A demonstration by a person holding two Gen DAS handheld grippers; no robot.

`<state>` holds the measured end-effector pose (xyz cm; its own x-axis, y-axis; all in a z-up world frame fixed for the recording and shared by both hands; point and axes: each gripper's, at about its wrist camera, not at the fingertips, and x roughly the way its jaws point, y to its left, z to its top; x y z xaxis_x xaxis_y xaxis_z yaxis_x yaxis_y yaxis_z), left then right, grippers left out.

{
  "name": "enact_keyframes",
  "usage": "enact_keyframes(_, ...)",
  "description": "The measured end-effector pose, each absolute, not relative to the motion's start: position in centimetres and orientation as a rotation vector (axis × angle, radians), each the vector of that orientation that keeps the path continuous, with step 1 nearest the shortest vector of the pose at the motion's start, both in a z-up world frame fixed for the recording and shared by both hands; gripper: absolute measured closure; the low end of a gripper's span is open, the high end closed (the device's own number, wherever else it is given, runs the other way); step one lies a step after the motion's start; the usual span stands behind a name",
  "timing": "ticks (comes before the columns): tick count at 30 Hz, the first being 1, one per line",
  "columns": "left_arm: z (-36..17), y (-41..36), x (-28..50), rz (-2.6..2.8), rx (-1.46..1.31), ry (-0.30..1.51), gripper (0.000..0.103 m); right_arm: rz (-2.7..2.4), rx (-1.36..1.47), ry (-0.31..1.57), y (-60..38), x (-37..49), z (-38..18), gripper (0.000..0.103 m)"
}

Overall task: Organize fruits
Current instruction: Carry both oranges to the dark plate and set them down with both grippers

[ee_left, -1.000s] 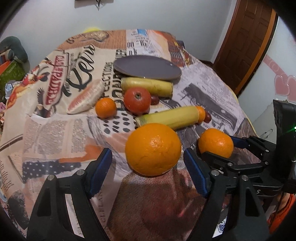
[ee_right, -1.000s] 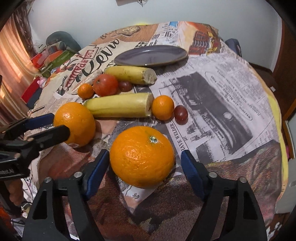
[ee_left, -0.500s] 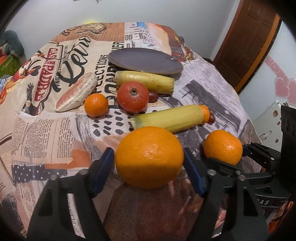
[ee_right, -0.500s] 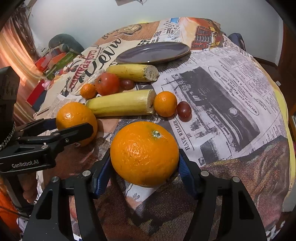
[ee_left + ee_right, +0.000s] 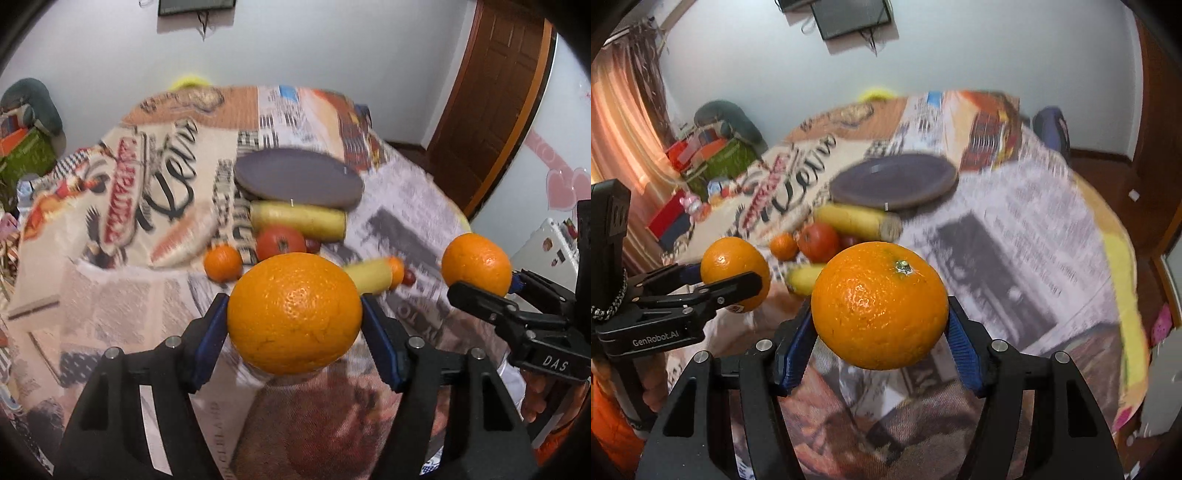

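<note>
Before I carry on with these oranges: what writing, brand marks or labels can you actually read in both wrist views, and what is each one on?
"GenRobot.AI": on the left hand-held gripper, seen from the right wrist.
"DAS": on the right hand-held gripper, seen from the left wrist.
Tablecloth: large script and newspaper-style print, too blurred to read.
Oranges, plate: no text visible.

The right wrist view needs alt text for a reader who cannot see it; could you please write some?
The right hand-held gripper holds a large orange clear of a table covered in a newspaper-print cloth. Left of it, the left hand-held gripper holds a second orange; beyond lie bananas, a tomato and an empty dark plate.
</note>
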<state>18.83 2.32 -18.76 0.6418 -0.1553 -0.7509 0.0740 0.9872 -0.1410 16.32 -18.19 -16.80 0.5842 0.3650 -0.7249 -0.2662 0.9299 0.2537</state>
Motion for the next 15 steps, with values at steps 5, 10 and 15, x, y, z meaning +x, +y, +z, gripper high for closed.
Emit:
enact_keyframes(5,-15.7,3.1,19.3,-0.110,-0.092,0.785,0.034,0.360,0.107,0.793,-18.3,17.1,-14.4,0.040)
enact_keyframes(10,-13.6,3.9,20.5,-0.098,-0.092,0.739,0.034,0.346,0.084,0.731,-18.4,18.4,-12.7,0.040)
enact_keyframes(15,-12.4,4.3,22.4,-0.073,-0.079,0.708,0.034,0.329,0.045,0.696,-18.4,20.3,-11.7,0.040)
